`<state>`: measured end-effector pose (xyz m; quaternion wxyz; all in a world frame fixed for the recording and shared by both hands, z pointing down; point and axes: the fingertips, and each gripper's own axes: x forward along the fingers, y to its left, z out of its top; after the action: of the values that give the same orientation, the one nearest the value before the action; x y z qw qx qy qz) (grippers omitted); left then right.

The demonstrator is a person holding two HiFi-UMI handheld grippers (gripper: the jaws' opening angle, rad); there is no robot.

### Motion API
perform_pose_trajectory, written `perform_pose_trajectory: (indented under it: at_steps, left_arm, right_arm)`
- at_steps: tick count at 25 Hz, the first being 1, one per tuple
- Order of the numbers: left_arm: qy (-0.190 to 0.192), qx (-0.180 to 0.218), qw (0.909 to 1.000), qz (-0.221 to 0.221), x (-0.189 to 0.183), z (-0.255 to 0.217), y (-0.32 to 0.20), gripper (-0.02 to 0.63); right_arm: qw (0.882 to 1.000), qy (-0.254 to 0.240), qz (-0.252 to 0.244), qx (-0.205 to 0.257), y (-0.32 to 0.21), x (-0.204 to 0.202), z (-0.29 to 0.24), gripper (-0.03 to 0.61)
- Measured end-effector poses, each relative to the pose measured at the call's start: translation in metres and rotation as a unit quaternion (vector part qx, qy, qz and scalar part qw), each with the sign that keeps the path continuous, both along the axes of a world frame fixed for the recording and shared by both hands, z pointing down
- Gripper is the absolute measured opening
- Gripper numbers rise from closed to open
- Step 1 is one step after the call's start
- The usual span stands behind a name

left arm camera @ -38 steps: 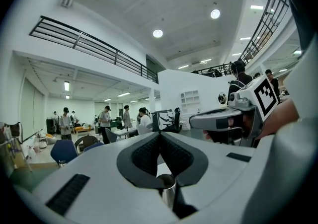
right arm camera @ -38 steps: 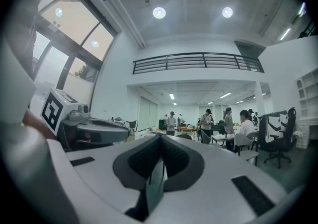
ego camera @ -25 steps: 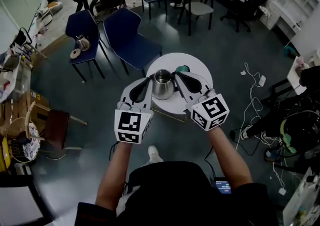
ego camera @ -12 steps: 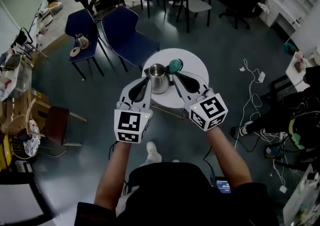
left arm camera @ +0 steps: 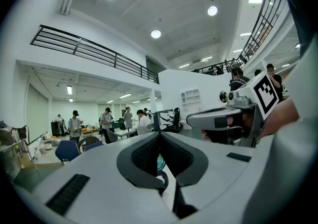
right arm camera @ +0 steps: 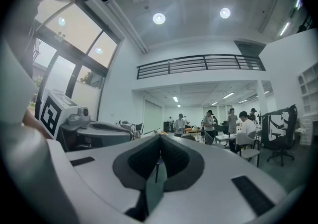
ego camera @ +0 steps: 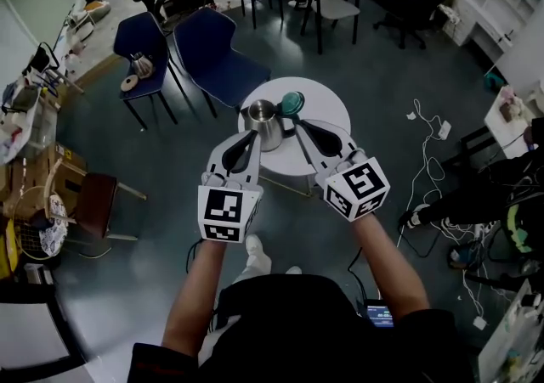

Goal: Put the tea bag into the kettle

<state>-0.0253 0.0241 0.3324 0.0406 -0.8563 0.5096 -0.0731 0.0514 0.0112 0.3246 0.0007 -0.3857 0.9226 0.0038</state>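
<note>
Standing on the small round white table (ego camera: 327, 114), the open-topped shiny steel kettle (ego camera: 264, 124) is flanked by both grippers, and a round teal lid (ego camera: 291, 104) is seen just beside its rim. The left gripper (ego camera: 252, 138) is held level at the kettle's near left side, its jaws pressed together on nothing. The right gripper (ego camera: 299, 126) is held at the near right side, jaws likewise closed and empty. The tea bag cannot be made out in any view.
</note>
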Motion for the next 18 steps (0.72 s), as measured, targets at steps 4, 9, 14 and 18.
perform_pose_trajectory:
  at_steps: [4, 9, 14, 18]
  left_arm:
    - [-0.002, 0.004, 1.0000, -0.005, 0.002, -0.003, 0.013, 0.015]
    - [0.000, 0.009, 0.9999, -0.010, 0.006, -0.007, 0.032, 0.015]
    - [-0.002, 0.013, 0.9999, -0.009, 0.011, -0.009, 0.051, 0.015]
    - [-0.003, 0.013, 0.9999, -0.008, 0.016, -0.009, 0.062, 0.015]
  right_arm:
    - [1.000, -0.004, -0.001, 0.007, 0.013, 0.005, -0.005, 0.018]
    - [1.000, -0.009, -0.004, 0.012, 0.033, 0.010, -0.008, 0.018]
    - [1.000, -0.010, -0.005, 0.015, 0.052, 0.012, -0.011, 0.018]
    - [1.000, -0.013, -0.005, 0.018, 0.065, 0.016, -0.012, 0.018]
